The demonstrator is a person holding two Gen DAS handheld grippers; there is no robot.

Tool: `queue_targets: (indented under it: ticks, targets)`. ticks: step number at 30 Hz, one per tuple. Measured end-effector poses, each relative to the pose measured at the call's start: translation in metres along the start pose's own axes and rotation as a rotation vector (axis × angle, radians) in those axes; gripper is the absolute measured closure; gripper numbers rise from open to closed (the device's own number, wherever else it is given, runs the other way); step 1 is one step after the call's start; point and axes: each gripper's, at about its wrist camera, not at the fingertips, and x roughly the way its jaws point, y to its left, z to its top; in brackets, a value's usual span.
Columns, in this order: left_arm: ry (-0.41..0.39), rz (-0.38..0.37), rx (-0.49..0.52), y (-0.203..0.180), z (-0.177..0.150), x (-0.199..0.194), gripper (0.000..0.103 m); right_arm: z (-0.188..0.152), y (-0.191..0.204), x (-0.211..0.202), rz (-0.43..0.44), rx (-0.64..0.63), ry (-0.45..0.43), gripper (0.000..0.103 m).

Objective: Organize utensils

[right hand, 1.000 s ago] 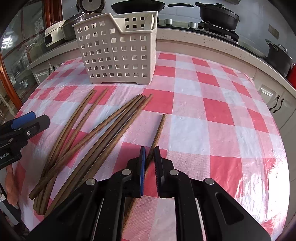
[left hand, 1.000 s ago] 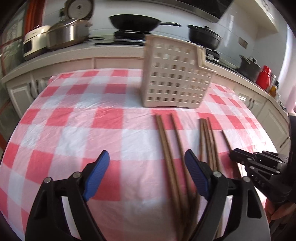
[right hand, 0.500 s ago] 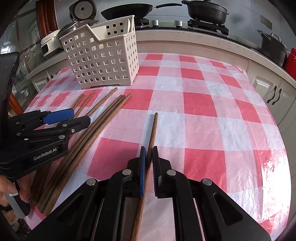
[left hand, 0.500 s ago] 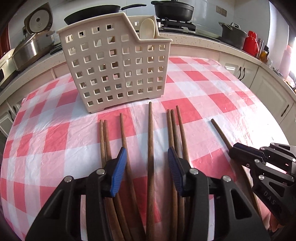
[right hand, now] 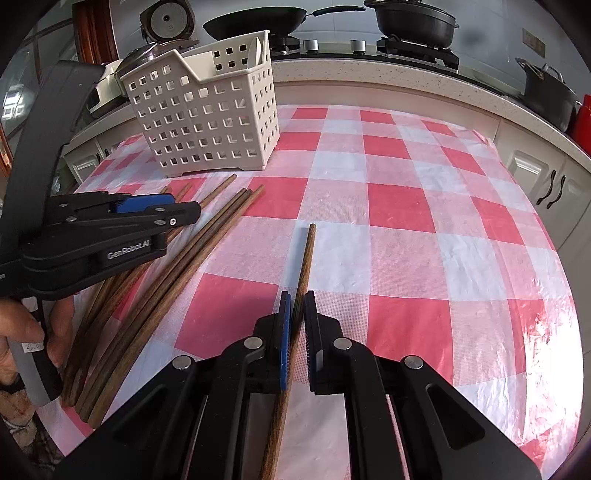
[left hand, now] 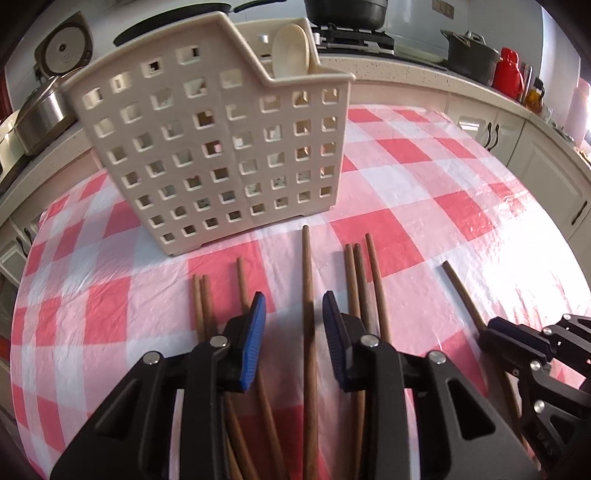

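Several brown wooden chopsticks (left hand: 360, 280) lie on the red-and-white checked tablecloth (left hand: 424, 192) in front of a cream slotted utensil basket (left hand: 207, 147). My left gripper (left hand: 294, 306) is open, its jaws on either side of one chopstick (left hand: 307, 266) lying on the cloth. My right gripper (right hand: 297, 306) is shut on a single chopstick (right hand: 306, 254) lying apart from the group (right hand: 207, 236). The basket (right hand: 207, 122) stands at the far left in the right wrist view and holds a pale spoon (left hand: 290, 51).
A counter behind the table carries a rice cooker (right hand: 166, 20), a frying pan (right hand: 255, 18), black pots (right hand: 410, 18) and a red kettle (left hand: 508, 72). White cabinets (right hand: 546, 177) run along the right. The table edge is near, on my side.
My left gripper has swung right and closer to the basket, over the chopsticks, and its jaws have narrowed around one chopstick. My right gripper has stayed shut on the lone chopstick.
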Motion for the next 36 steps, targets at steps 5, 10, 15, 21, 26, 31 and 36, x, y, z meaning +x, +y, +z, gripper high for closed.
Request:
queue_targets:
  ticks: [5,10,15,21,26,31,36]
  targets:
    - [-0.008,0.008,0.024,-0.005,-0.001,0.002,0.083,0.000,-0.002,0.000,0.006,0.006,0.000,0.096]
    - [-0.010,0.008,0.024,-0.007,-0.005,0.000,0.092,0.001,-0.001,0.001,0.004,0.013,0.000,0.095]
    - [-0.008,0.000,0.000,-0.004,-0.006,0.000,0.089,0.007,-0.002,0.006,-0.004,0.018,0.004,0.095]
    - [-0.011,-0.005,0.017,-0.005,-0.006,-0.001,0.096,0.010,-0.002,0.007,-0.010,0.011,0.005,0.096]
    - [-0.080,-0.011,-0.002,-0.002,-0.010,-0.023,0.097,0.010,-0.001,-0.008,-0.009,0.021,-0.039,0.096]
    - [-0.162,-0.018,-0.024,0.006,-0.019,-0.065,0.097,0.018,0.007,-0.037,-0.002,0.015,-0.133,0.097]
    - [-0.263,-0.024,-0.055,0.020,-0.034,-0.113,0.097,0.023,0.018,-0.066,0.006,0.009,-0.231,0.097]
